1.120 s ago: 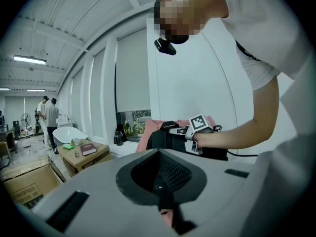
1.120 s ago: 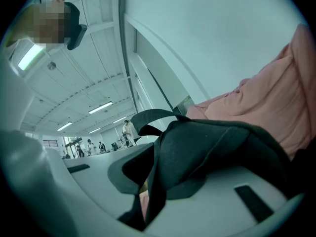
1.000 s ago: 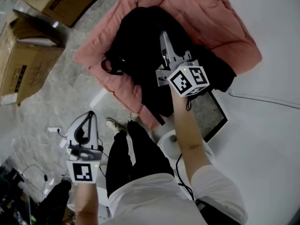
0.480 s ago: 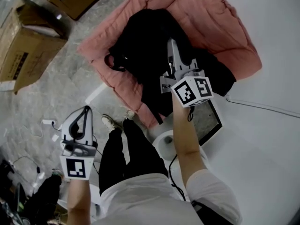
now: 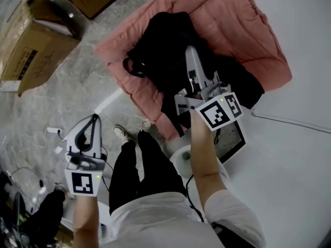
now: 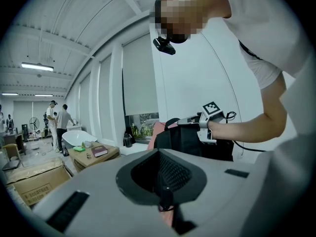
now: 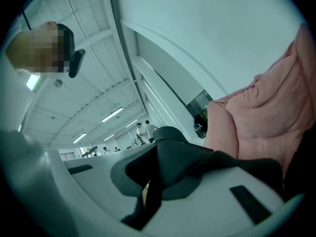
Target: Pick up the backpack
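The black backpack (image 5: 160, 50) lies on a pink quilt (image 5: 243, 30). My right gripper (image 5: 190, 51) reaches over the pack's middle. In the right gripper view its jaws (image 7: 150, 184) are shut on a black strap of the backpack (image 7: 180, 159), which rises out of them, with the pink quilt (image 7: 261, 112) to the right. My left gripper (image 5: 94, 119) hangs over the grey floor, left of the person's legs and well short of the pack. Its jaws (image 6: 165, 194) are shut with nothing between them. That view shows the backpack (image 6: 190, 139) ahead, with the right gripper's marker cube (image 6: 211, 108) above it.
Cardboard boxes (image 5: 31, 50) stand at the upper left on the stone floor. A dark framed panel (image 5: 231, 138) and a white round stand (image 5: 183, 160) sit beside the quilt's near edge. A cable (image 5: 289, 119) crosses the white surface at right. People stand far off (image 6: 58, 122).
My right gripper has come up and back a little with the strap in it, drawing the backpack's top upward. The left gripper has drifted slightly across the floor.
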